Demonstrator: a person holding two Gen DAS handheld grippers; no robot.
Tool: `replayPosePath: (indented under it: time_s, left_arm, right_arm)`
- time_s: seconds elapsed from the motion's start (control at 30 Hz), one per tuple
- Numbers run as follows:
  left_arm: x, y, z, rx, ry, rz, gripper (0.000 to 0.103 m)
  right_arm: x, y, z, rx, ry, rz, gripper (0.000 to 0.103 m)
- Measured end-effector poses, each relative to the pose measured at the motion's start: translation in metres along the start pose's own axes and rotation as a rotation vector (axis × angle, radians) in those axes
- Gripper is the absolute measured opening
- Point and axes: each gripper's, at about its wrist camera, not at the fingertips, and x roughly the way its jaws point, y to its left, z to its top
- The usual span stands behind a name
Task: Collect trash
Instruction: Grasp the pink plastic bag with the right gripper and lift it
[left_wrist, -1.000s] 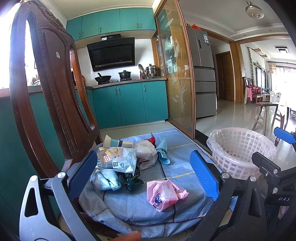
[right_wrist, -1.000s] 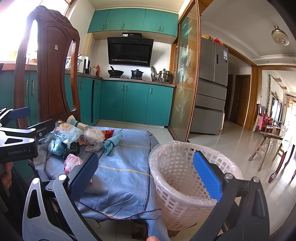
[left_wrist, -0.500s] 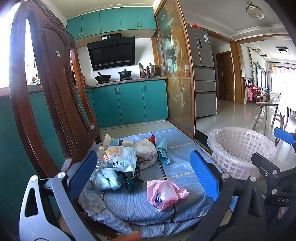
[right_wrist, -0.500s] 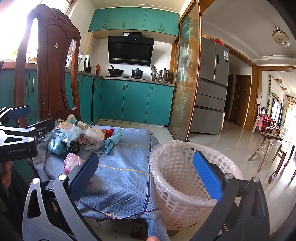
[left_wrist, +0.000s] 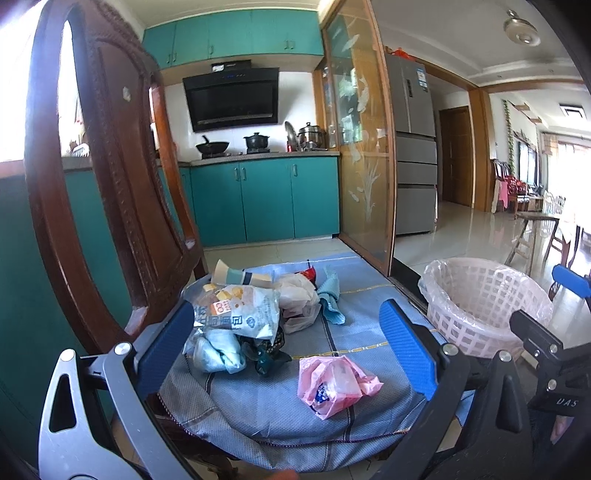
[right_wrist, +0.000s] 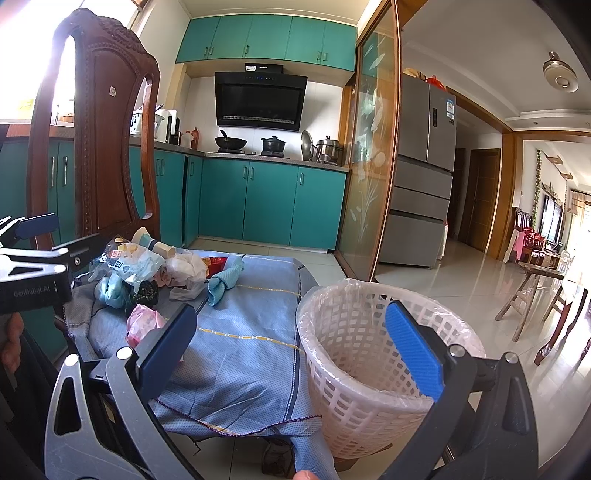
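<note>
A pile of trash lies on a blue cloth (left_wrist: 351, 332) over a chair seat: a printed snack bag (left_wrist: 240, 314), a crumpled white plastic bag (left_wrist: 297, 295), a light blue wad (left_wrist: 218, 354), a teal rag (left_wrist: 330, 299) and a pink plastic bag (left_wrist: 332, 384) nearest me. My left gripper (left_wrist: 291, 350) is open and empty, held just short of the pile. My right gripper (right_wrist: 291, 350) is open and empty, in front of the white lattice trash basket (right_wrist: 354, 354) with a clear liner. The basket also shows in the left wrist view (left_wrist: 480, 306).
The carved wooden chair back (left_wrist: 110, 184) rises at the left, close to the pile. Teal kitchen cabinets (left_wrist: 266, 199), a glass sliding door (left_wrist: 362, 166) and a grey fridge (left_wrist: 413, 147) stand behind. A wooden stool (right_wrist: 532, 291) stands on the tiled floor at right.
</note>
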Motion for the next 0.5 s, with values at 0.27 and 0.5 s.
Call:
replayPosePath:
  time_s: [0.27, 0.5]
  left_arm:
    - [-0.003, 0.022, 0.003, -0.078, -0.001, 0.048, 0.1]
    - [-0.006, 0.058, 0.011, -0.191, -0.011, 0.086, 0.1]
  right_arm:
    - [0.011, 0.003, 0.002, 0.006, 0.042, 0.07, 0.1]
    - [0.066, 0.043, 0.014, -0.078, 0.344, 0.314, 0.1]
